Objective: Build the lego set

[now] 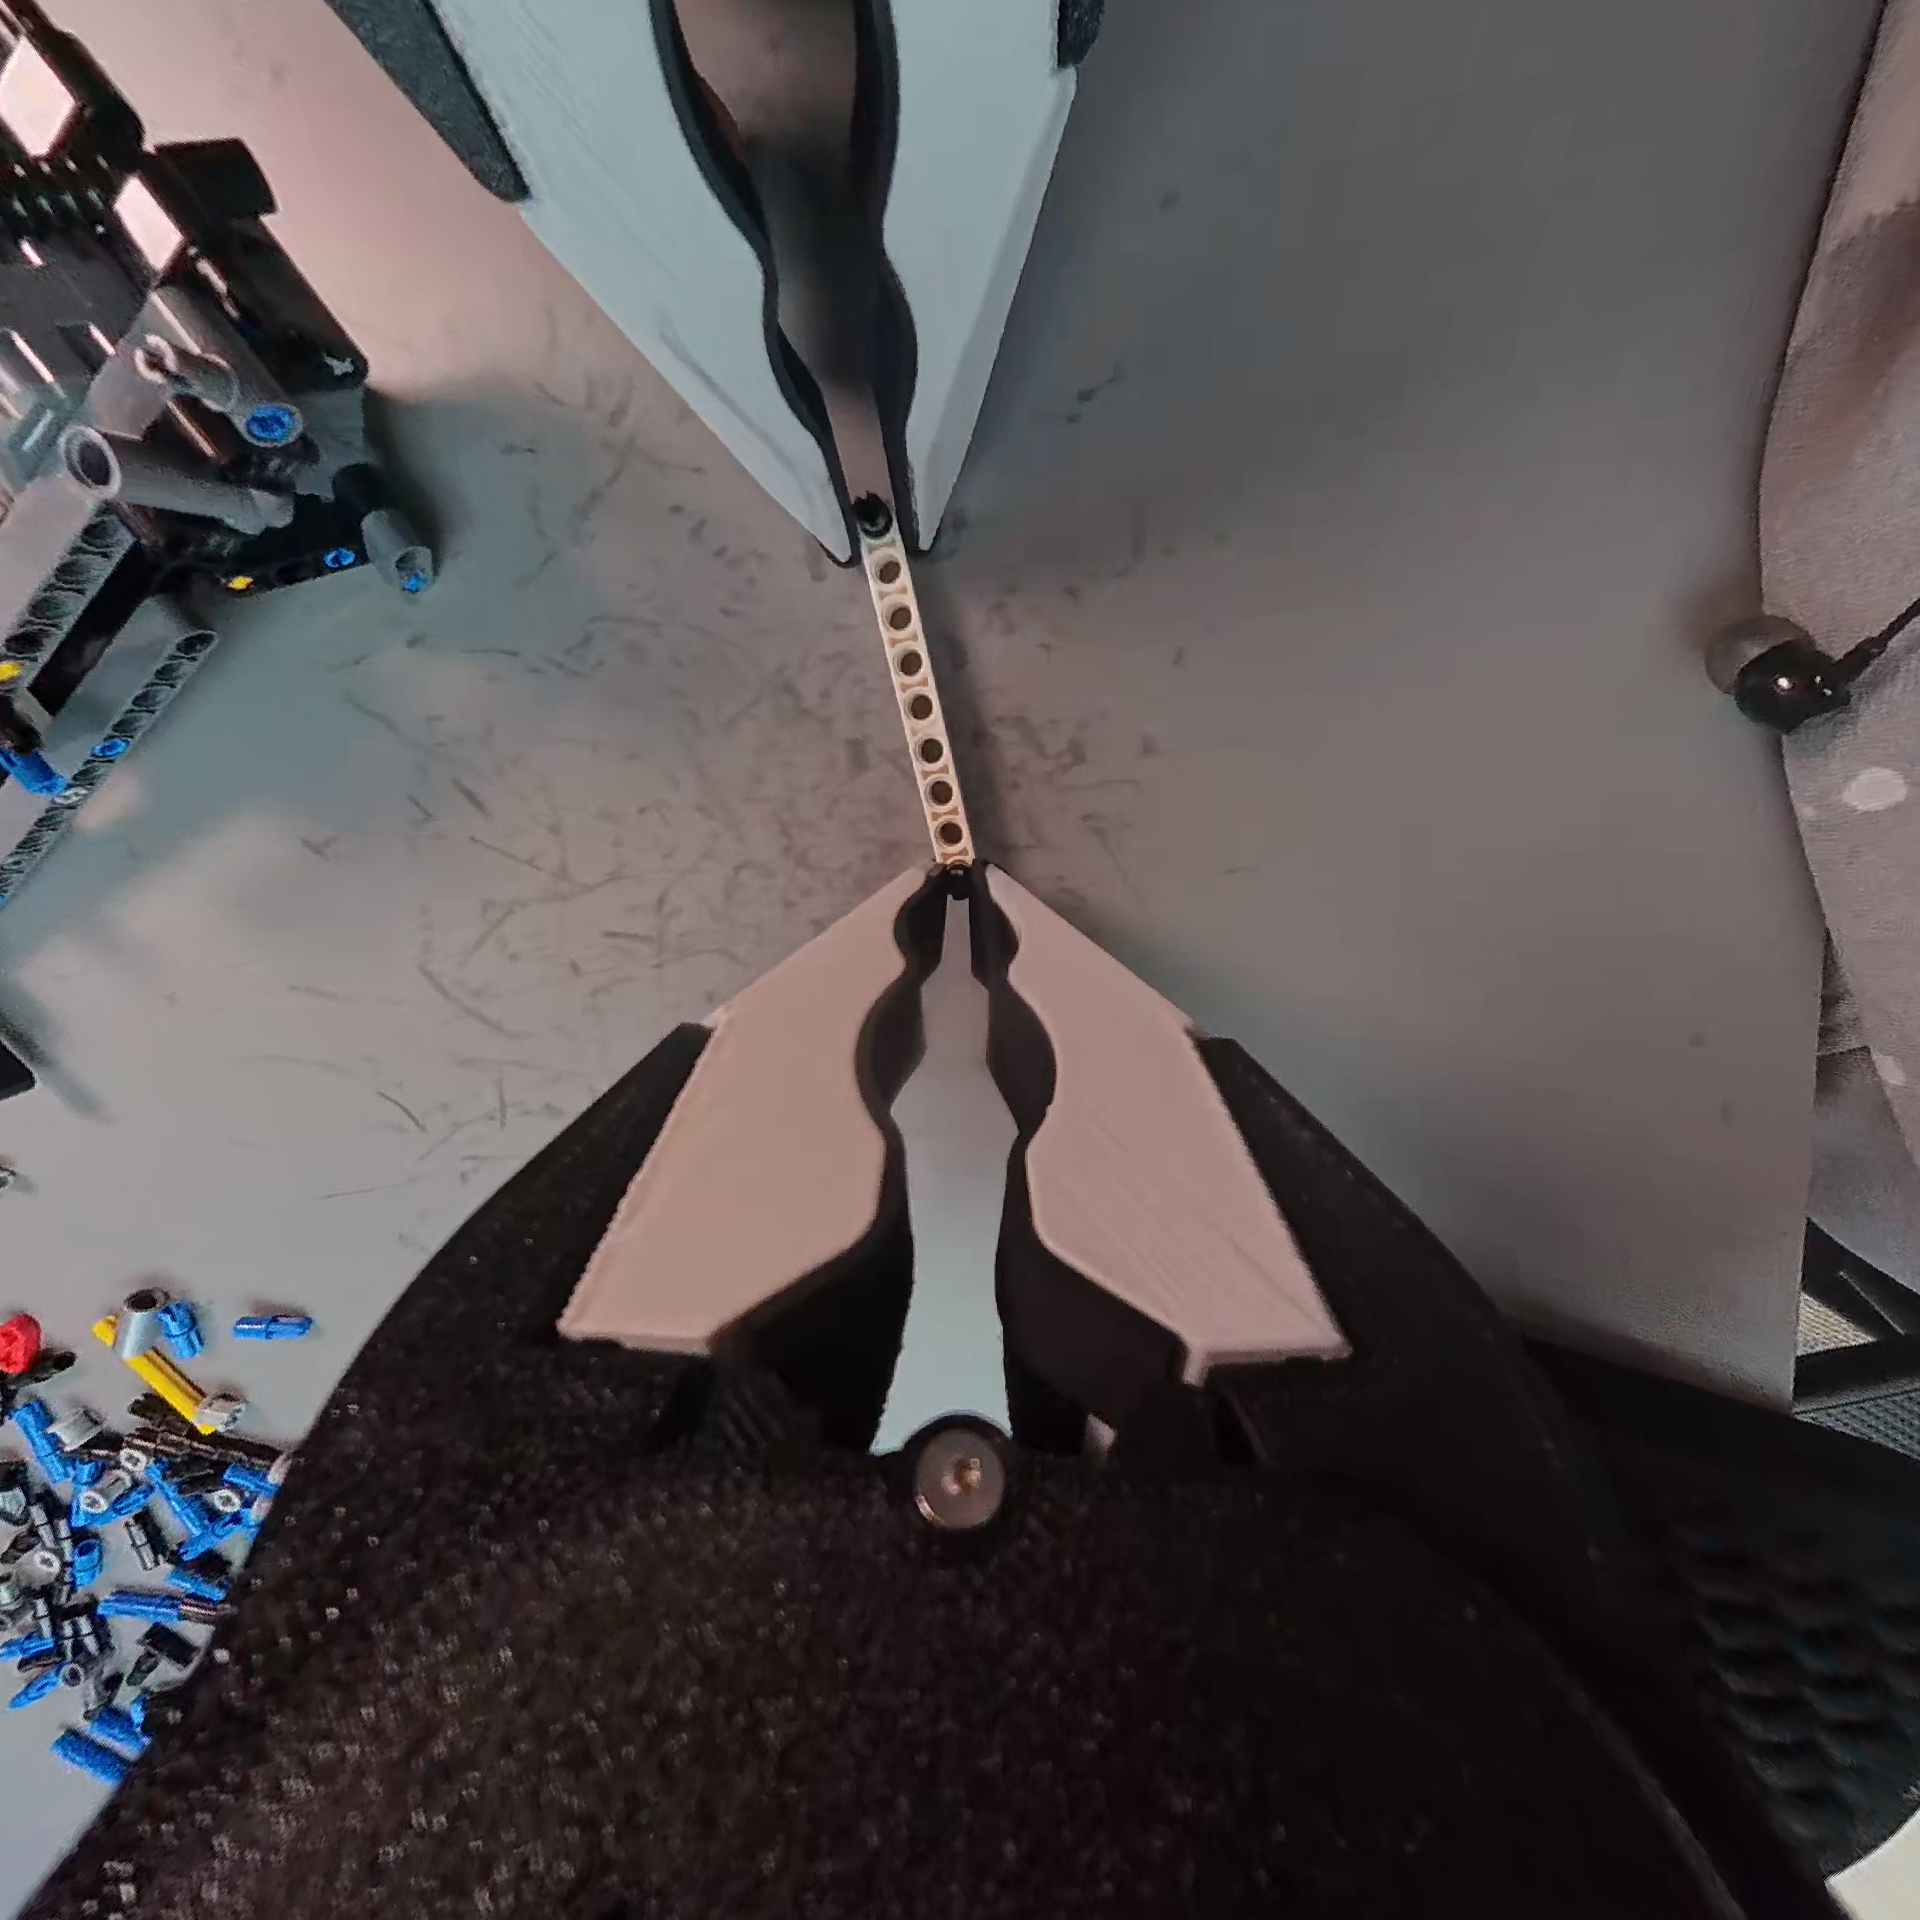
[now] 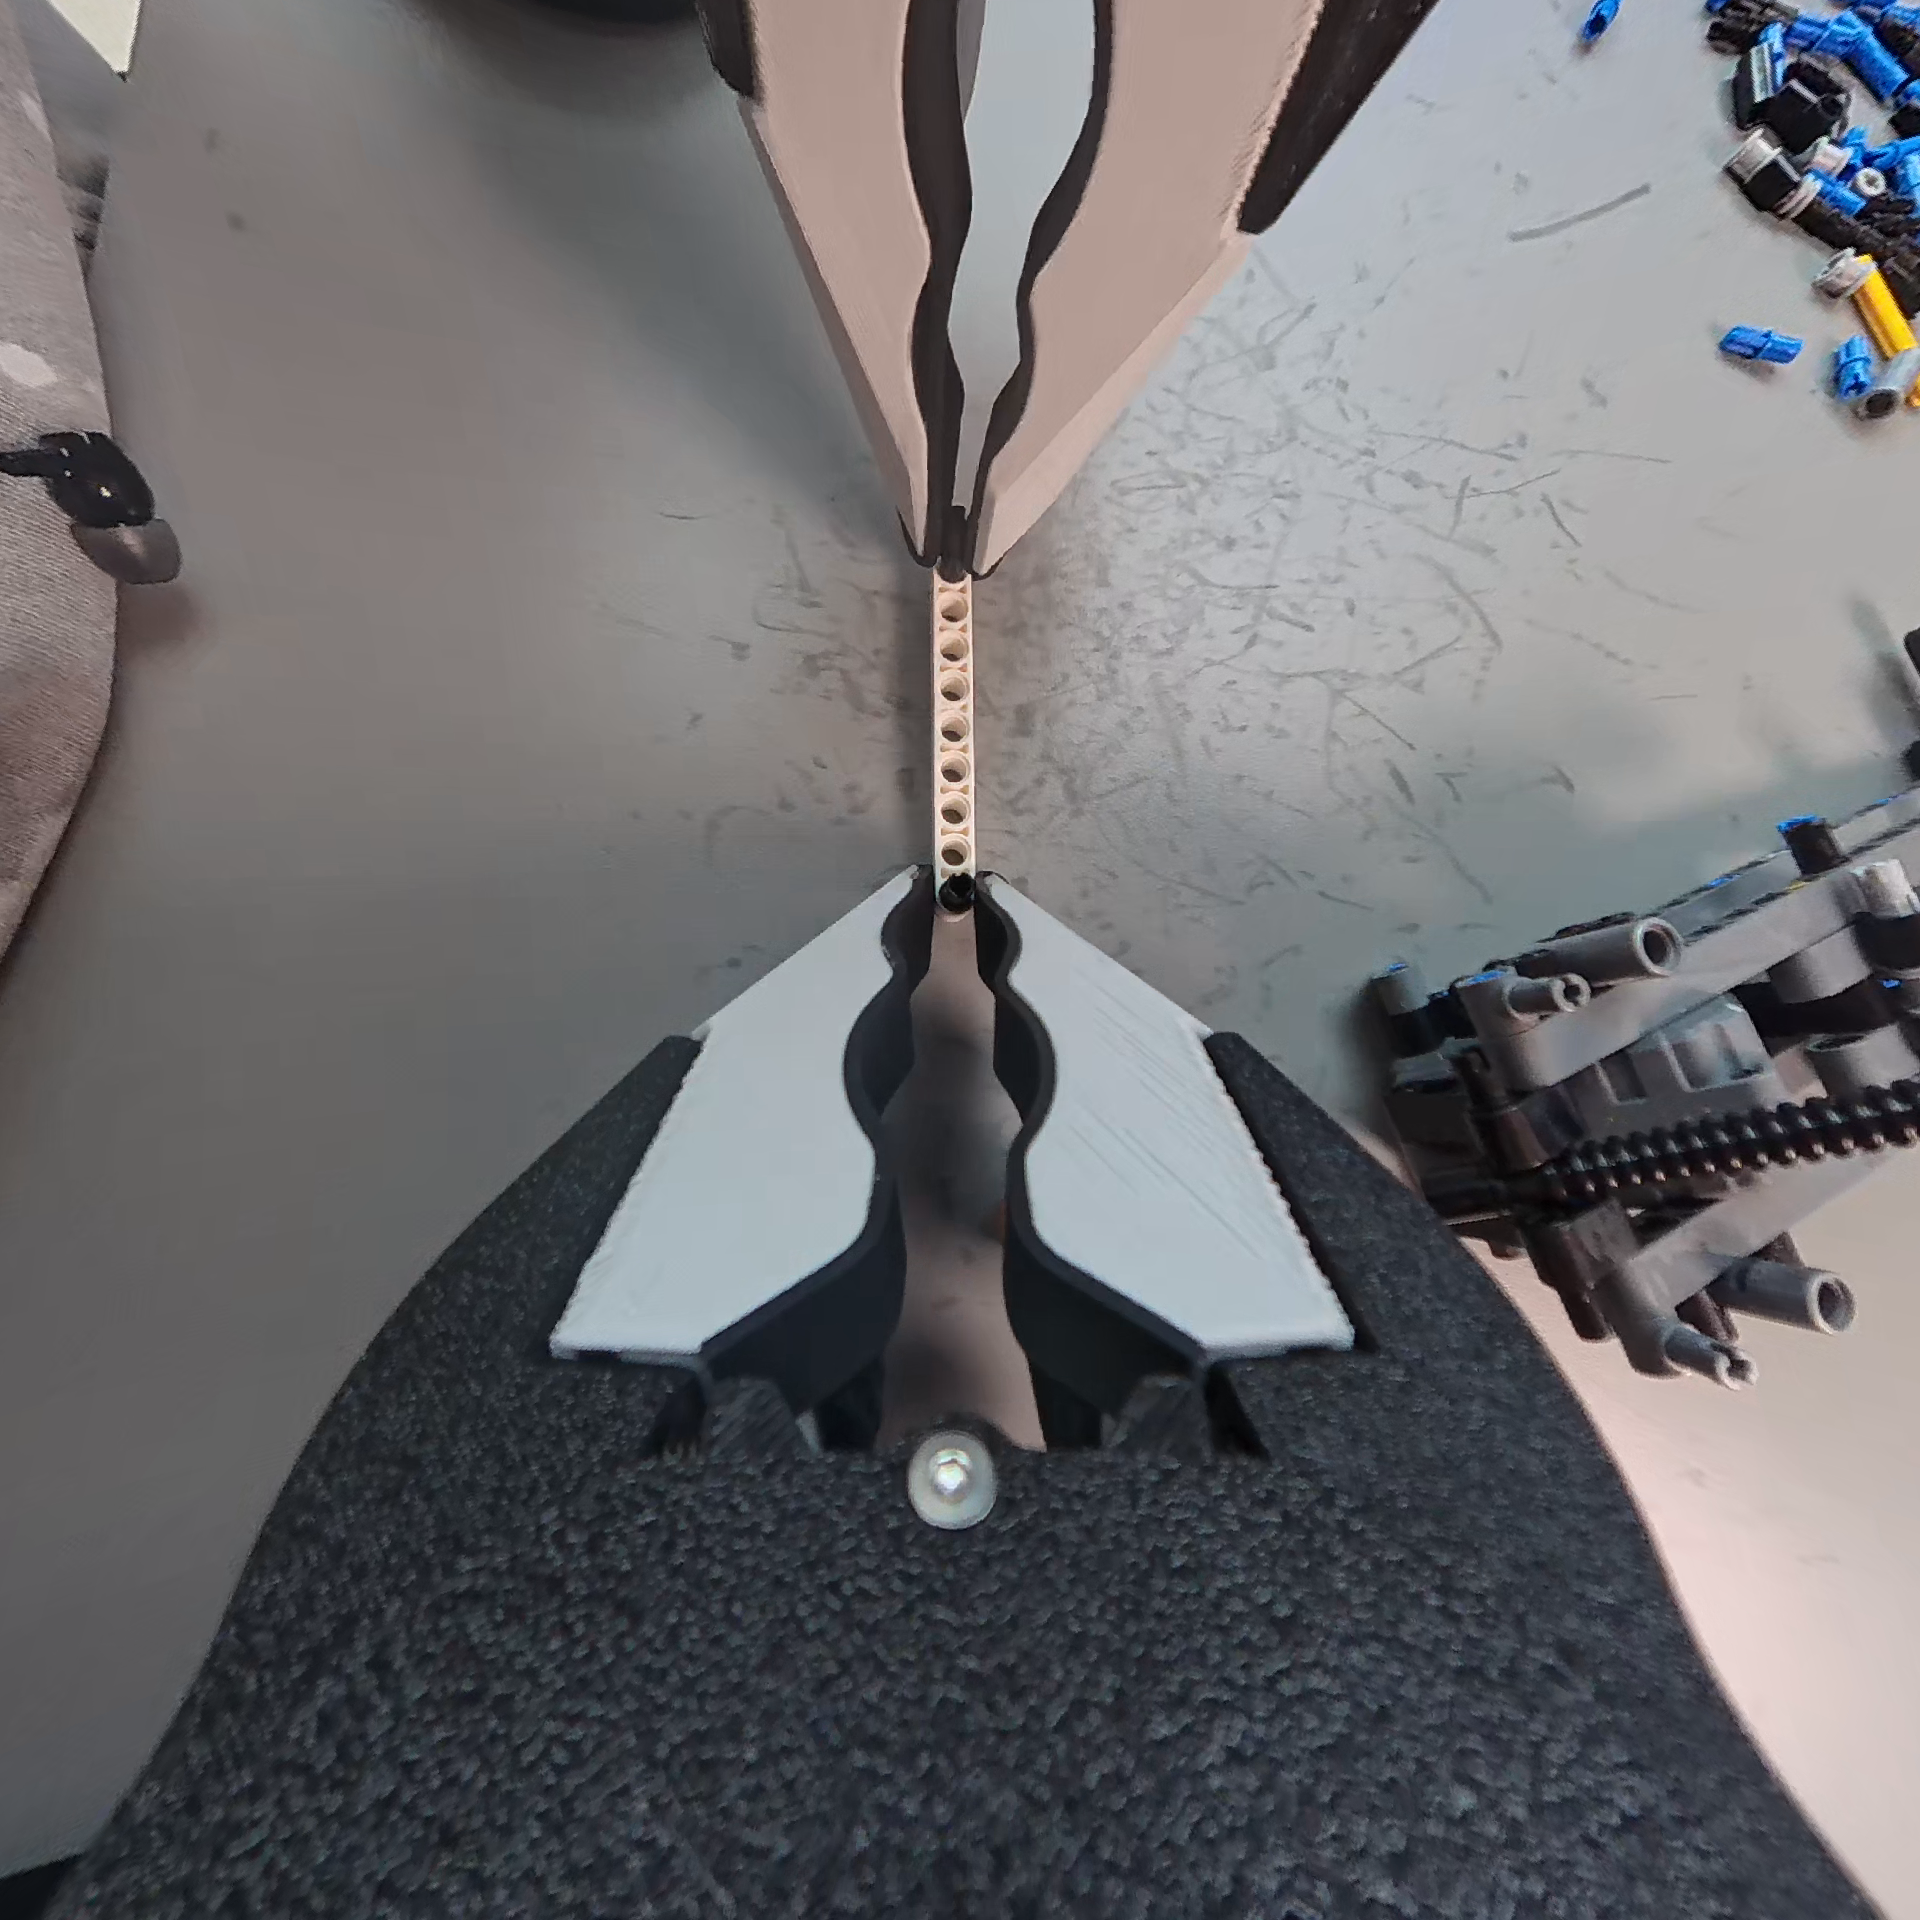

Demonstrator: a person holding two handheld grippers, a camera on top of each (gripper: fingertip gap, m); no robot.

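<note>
Beam held end to end, a black pin at each tip.

You have the white beam (image 1: 920, 707) pinched between both grippers above the table (image 1: 1351, 520): your left gripper (image 1: 958, 883) is nearly closed on one end, your right gripper (image 2: 956, 891) nearly closed on the other, each with a black pin (image 2: 954, 891) sitting at the end hole. Keep the beam straight and level, and squeeze along each pin's axis so it seats squarely; I judge a twist would cock it. The model (image 2: 1662, 1122) sits well to the side, and the spare pins (image 1: 114, 1496) lie in a loose pile apart from it.
</note>
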